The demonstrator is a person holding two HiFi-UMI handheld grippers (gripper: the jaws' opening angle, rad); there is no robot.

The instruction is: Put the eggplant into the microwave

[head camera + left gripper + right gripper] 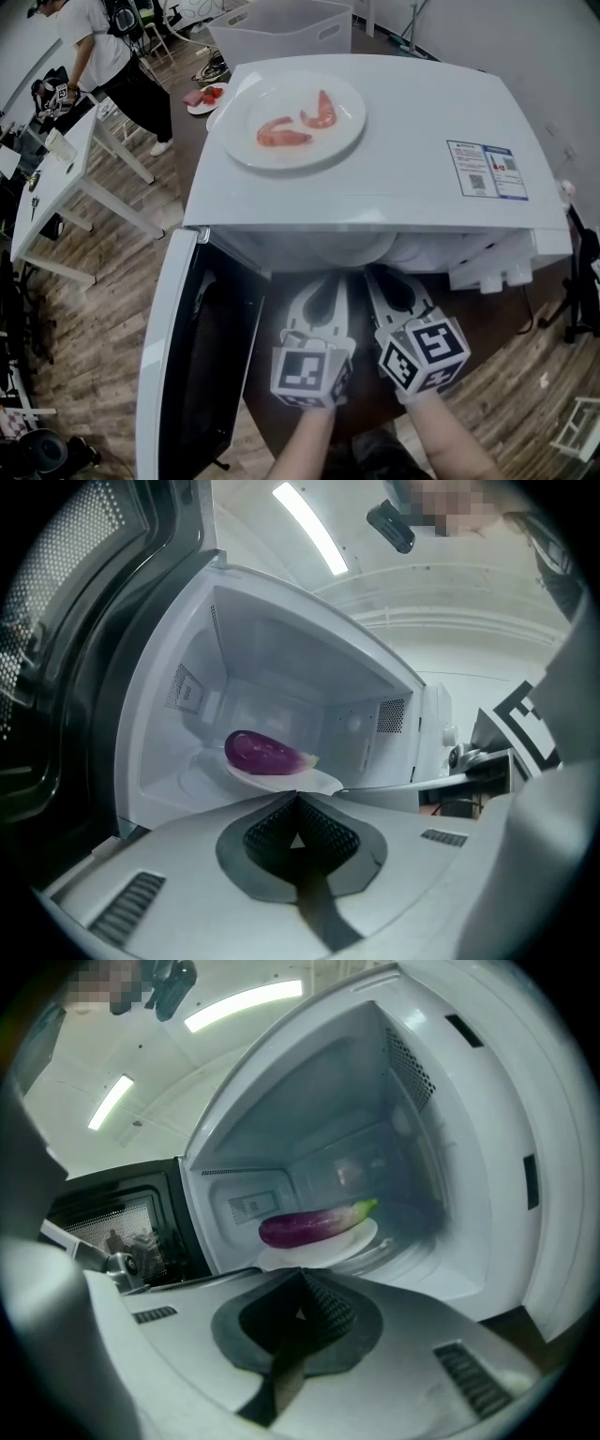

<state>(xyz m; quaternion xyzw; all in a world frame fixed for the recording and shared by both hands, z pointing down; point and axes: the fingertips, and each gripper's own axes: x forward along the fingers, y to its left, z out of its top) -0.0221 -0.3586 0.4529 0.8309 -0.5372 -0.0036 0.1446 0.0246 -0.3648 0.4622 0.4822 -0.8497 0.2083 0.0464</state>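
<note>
Eggplant (258,752): lying on plate (314,782) inside microwave (422,112)
Left gripper (292,797): jaws pressing together at plate rim
Right gripper (300,1274): jaws pressing together, same rim

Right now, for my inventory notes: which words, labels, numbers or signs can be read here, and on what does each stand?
Sticker on the microwave top: print and a code square, too small to read.
Label on the microwave's inner wall: blurred, unreadable.
Marker cubes: black-and-white square patterns, no words.
So nothing can be quoted.

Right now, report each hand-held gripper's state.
Left hand-held gripper: closed, nothing visibly between the jaws.
Right hand-held gripper: closed, nothing visibly between the jaws.
</note>
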